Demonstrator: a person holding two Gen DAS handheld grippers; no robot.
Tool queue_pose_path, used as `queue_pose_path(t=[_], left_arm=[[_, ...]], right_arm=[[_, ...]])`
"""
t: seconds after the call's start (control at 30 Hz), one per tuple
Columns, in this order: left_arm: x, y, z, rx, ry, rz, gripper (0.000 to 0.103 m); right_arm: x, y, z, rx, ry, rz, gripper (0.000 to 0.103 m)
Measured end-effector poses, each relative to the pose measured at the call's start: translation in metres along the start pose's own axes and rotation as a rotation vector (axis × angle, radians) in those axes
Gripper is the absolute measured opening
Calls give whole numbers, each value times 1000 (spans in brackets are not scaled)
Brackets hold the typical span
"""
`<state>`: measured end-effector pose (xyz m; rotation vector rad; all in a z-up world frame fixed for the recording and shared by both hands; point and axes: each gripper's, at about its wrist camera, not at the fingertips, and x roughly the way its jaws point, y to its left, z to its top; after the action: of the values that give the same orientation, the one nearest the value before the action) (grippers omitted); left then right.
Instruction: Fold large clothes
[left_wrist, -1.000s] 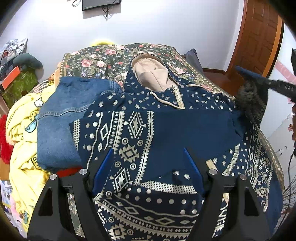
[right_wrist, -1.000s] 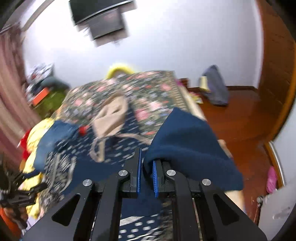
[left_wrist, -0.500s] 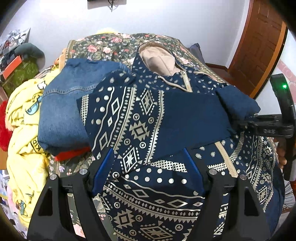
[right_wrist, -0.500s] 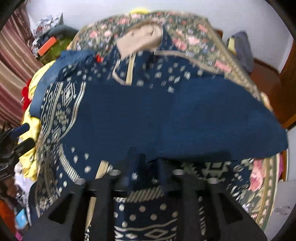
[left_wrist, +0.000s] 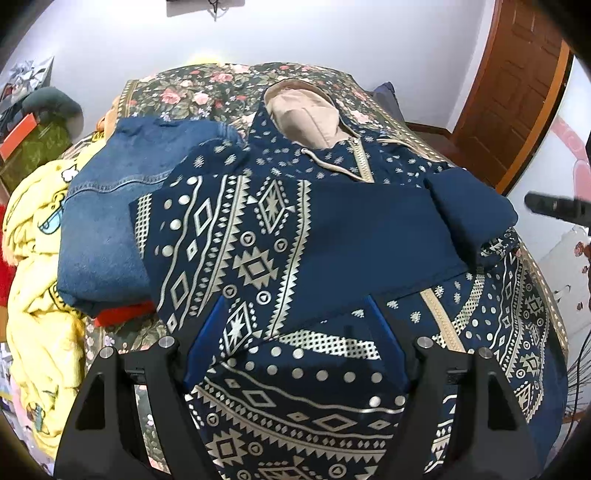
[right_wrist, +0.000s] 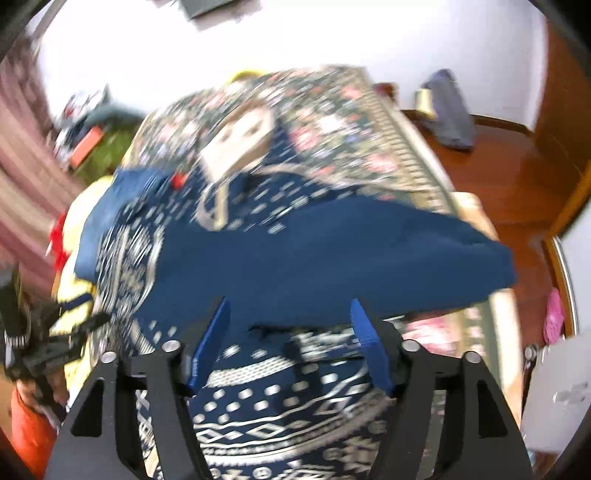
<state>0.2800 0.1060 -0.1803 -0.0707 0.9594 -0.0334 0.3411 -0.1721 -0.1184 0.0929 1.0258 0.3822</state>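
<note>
A navy hooded garment with a cream geometric print and a tan-lined hood lies spread on the bed. Both sleeves are folded across its chest; the plain navy one lies on top, its cuff at the right. My left gripper hovers open over the lower front, nothing between its blue pads. In the blurred right wrist view, my right gripper has its jaws opening just in front of the plain navy sleeve, with no cloth between the pads. Its black tip shows at the left view's right edge.
Folded blue jeans lie left of the garment over something red. A yellow printed blanket hangs off the bed's left side. The floral bedspread reaches the far wall. A wooden door and wooden floor are to the right.
My right gripper carried the navy sleeve leftward across the chest, laid it down and opened its jaws off it, then drew back. My left gripper stayed open over the lower front.
</note>
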Motion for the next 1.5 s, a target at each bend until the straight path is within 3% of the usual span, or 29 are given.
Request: queue_pose_path(t=[0.2,0.33,0.43,0.6,0.67,0.7,0.73,0.77,0.8,0.97,1.2,1.33,1.5], left_arm=[[9,-9,3,8,8,-9,75],[19,-13,4,11,25,-13,75],[26,-16,6,12,34,-14,75],[32,-18,10,10,38,-16,75],[33,-19,11,9,36,-16,75],[33,-19,12,9,34,-16,75],[32,-19,12,10,32,-16,75],[31,-19,13,11,29,-15,75],[30,-20,13,12,25,-13,75],[20,-20,13,31,-4,1,75],[-6,-13,10,37,-62,13,75],[-23,-6,7,38,-96,17,75],[-42,11,2,10,-127,21,75]], right_arm=[[17,-66,0,202,11,-64,68],[45,-97,-7,331,68,-21,68],[63,-107,-10,393,85,21,69],[70,-104,-3,382,9,14,67],[74,-102,2,370,-11,-8,54],[75,-103,4,364,-16,-17,39],[77,-102,6,356,-22,-30,17],[77,-101,8,349,-20,-48,9],[76,-99,11,343,-28,-56,7],[40,-55,29,174,-150,-109,6],[-4,25,51,0,-230,10,6],[-12,79,53,-80,-228,113,6],[8,145,43,-149,-148,234,6]])
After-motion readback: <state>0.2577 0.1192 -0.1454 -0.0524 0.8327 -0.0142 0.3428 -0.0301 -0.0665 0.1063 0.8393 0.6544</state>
